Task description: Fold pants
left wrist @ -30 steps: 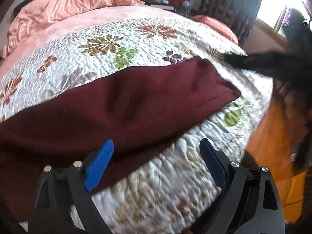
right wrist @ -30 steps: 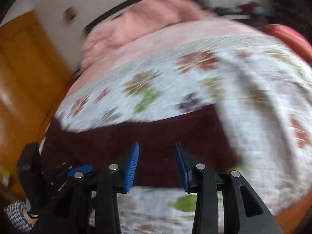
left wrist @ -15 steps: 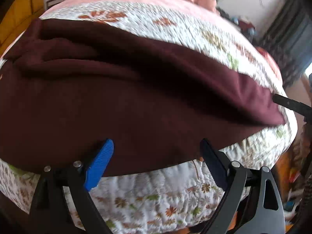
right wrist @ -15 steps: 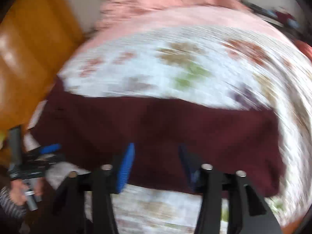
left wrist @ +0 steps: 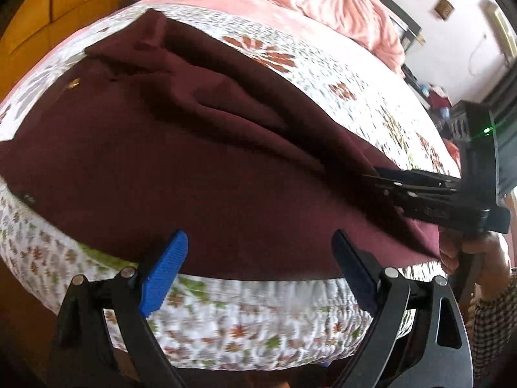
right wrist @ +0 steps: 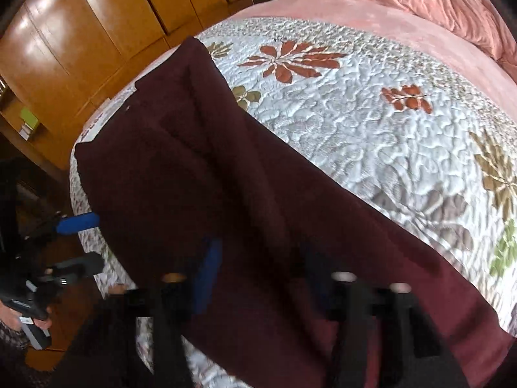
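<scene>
- Left wrist view: pants [left wrist: 200, 174], dark maroon, lie lengthwise along the near edge of the quilt [left wrist: 339, 74], already doubled leg over leg, with loose ridges running down the middle.
- The left gripper [left wrist: 258, 268] hovers just off the bed's edge with its blue fingers spread wide and nothing between them; it looks poised to take the near edge of the cloth.
- At the right of this view the right gripper [left wrist: 384, 182] lies low over the hem end, its dark fingers pressed into the fabric. Whether they are pinching cloth I cannot tell.
- Right wrist view: the pants run away from the camera toward the wardrobe [right wrist: 80, 38], waistband end far, hem end near.
- The right gripper's own fingers are badly blurred over the maroon cloth; a gap seems to show, so its grip stays uncertain.
- The left gripper sits at the far left beside the bed, parted and apart from the cloth.
- Placement along the edge likely keeps both ends reachable for a crosswise fold, not yet begun.
</scene>
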A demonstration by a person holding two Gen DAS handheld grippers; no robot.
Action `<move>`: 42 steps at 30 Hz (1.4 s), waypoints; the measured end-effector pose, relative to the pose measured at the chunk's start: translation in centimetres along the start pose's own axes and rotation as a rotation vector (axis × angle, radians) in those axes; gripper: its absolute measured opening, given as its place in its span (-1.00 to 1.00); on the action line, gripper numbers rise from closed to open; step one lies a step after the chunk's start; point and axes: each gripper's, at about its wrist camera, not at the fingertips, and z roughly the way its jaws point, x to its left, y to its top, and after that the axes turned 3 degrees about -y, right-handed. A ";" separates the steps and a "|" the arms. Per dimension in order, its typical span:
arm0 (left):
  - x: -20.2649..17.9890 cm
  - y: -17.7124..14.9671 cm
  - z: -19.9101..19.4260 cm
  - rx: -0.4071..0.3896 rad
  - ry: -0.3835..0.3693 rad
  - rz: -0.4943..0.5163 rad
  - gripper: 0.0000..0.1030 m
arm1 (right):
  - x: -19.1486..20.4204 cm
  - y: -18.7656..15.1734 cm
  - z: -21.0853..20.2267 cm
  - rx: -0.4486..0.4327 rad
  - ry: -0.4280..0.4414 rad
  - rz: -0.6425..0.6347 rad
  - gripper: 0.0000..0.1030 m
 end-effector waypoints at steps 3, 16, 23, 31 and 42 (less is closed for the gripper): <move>1.3 0.1 -0.6 -0.005 0.005 -0.026 0.76 | 0.2 0.2 -0.4 -0.011 0.004 -0.010 -0.82; -0.7 8.2 1.1 -0.004 0.067 -0.086 0.80 | 4.4 -6.7 0.0 -0.072 0.018 -0.124 -0.84; -3.5 15.3 6.8 0.137 0.426 0.029 0.80 | 2.9 -6.7 0.3 -0.094 0.079 -0.047 -0.83; -1.1 18.0 11.2 0.306 0.486 -0.030 0.71 | 2.9 -6.9 0.3 -0.108 0.094 -0.044 -0.83; 0.8 17.4 8.1 0.232 0.349 -0.110 -0.67 | 1.5 -7.2 -0.1 -0.119 0.116 0.005 -0.79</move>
